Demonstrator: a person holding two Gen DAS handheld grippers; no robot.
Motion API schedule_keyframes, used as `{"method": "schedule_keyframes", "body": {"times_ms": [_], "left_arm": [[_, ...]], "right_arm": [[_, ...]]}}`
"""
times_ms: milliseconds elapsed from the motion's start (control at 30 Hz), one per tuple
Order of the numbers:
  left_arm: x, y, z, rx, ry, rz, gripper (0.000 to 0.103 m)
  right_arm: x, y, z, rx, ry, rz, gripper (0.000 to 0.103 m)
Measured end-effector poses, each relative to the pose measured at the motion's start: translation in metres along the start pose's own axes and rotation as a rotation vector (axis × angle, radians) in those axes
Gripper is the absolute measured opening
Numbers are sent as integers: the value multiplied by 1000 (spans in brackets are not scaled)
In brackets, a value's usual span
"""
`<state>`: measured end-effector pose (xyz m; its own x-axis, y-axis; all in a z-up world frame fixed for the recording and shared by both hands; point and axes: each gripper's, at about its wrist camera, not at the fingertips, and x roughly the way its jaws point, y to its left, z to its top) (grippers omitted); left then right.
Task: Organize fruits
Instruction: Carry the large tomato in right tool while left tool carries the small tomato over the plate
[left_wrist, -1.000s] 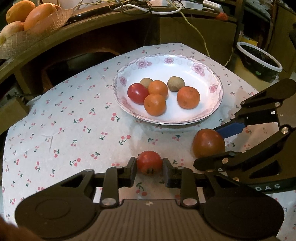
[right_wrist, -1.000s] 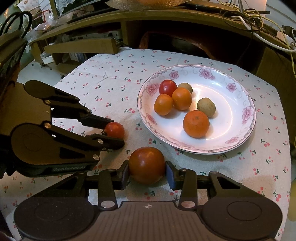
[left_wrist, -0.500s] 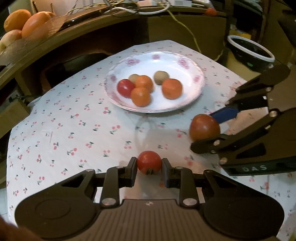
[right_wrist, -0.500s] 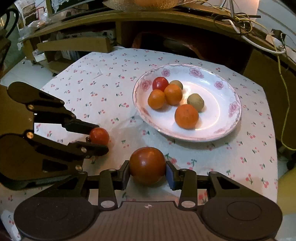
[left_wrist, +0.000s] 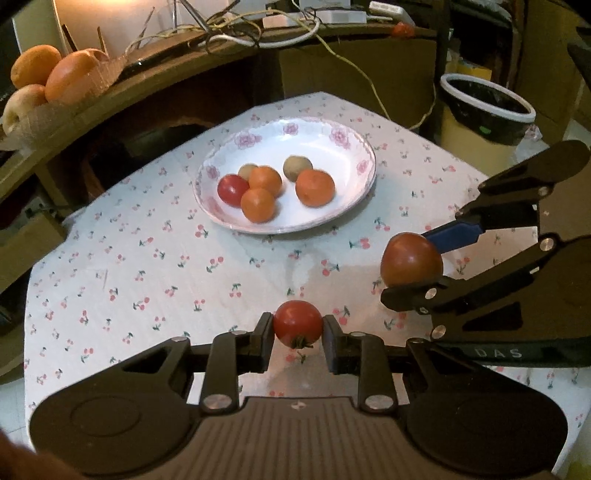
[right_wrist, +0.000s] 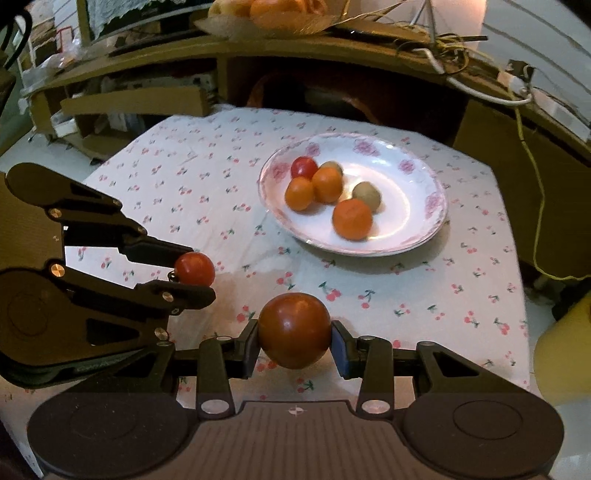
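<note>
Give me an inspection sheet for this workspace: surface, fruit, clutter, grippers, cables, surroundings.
Surface: cherry-print tablecloth, flat.
Job's things: flowered plate holds three oranges, one red tomato, two brownish fruits.
Clutter: nothing seen on the cloth.
Grippers: left gripper jaws shut on small red tomato; right gripper jaws shut on large dark tomato; both held short of the plate.
Cables: white and yellow cords on the desk behind.
Surroundings: fruit basket on the desk, bin beside the table.

Side by side above the table, the left gripper (left_wrist: 298, 334) and right gripper (right_wrist: 294, 341) each have fingers clamped on a fruit.
</note>
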<state>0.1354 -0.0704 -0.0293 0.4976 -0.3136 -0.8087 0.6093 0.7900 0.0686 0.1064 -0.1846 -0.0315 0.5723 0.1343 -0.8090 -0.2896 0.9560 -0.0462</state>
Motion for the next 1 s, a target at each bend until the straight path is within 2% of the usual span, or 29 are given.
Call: {"method": "schedule_keyframes", "body": {"times_ms": [300, 600, 1000], "left_arm": [[-2, 3, 29, -1, -52, 56, 33], [7, 11, 67, -23, -107, 87, 33], [37, 15, 100, -20, -105, 117, 33]], "right_arm": [[-2, -4, 16, -11, -47, -50, 40], [2, -33, 46, 52, -101, -102, 40], [25, -60, 67, 80, -103, -147, 40]]}}
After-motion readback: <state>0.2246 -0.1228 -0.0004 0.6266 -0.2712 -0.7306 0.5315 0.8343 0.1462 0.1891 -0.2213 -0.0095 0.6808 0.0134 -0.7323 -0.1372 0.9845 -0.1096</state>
